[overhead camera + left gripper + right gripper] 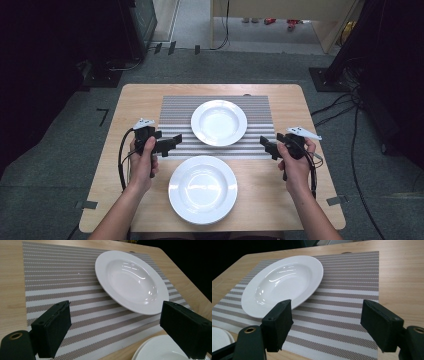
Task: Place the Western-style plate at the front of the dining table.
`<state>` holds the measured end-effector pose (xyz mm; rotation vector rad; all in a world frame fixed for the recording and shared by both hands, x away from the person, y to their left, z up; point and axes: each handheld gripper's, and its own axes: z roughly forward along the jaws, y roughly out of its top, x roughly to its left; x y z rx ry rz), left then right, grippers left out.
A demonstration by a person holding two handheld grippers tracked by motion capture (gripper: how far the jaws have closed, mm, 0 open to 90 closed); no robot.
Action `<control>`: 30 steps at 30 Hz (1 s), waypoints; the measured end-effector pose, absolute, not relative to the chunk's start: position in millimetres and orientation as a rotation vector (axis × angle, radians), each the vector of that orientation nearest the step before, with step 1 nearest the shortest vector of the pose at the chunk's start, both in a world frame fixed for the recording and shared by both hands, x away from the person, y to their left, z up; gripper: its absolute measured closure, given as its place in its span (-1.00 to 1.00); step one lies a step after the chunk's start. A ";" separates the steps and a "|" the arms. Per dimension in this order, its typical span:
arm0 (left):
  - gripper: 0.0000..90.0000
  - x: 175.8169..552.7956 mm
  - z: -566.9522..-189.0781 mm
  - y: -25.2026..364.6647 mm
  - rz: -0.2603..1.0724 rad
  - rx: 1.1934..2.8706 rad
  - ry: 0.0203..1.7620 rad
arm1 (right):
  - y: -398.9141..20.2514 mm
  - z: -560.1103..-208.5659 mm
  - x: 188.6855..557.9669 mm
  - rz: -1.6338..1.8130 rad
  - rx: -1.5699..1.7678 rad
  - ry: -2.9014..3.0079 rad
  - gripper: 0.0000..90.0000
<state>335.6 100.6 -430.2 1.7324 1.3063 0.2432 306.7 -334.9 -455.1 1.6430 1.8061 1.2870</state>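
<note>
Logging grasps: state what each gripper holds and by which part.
Nothing is held. The left gripper and right gripper both hang open over the striped placemat, jaws apart, clear of both white plates.

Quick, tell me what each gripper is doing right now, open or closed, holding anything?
Left gripper: open, holding nothing, over the striped placemat.
Right gripper: open, holding nothing.

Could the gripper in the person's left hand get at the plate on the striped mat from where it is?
Probably yes. The left gripper has its jaws open, aimed toward the far plate on the placemat, with bare mat in between. The near plate sits off to the side.
</note>
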 end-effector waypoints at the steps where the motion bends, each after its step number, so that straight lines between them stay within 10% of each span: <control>1: -0.77 333.6 -430.8 101.4 0.246 1.729 1.309 | -336.8 -455.4 304.2 1.289 1.646 1.802 -0.42; 30: -0.77 272.6 -464.4 166.9 0.317 1.662 1.408 | -385.7 -481.0 238.5 1.245 1.681 1.751 -0.43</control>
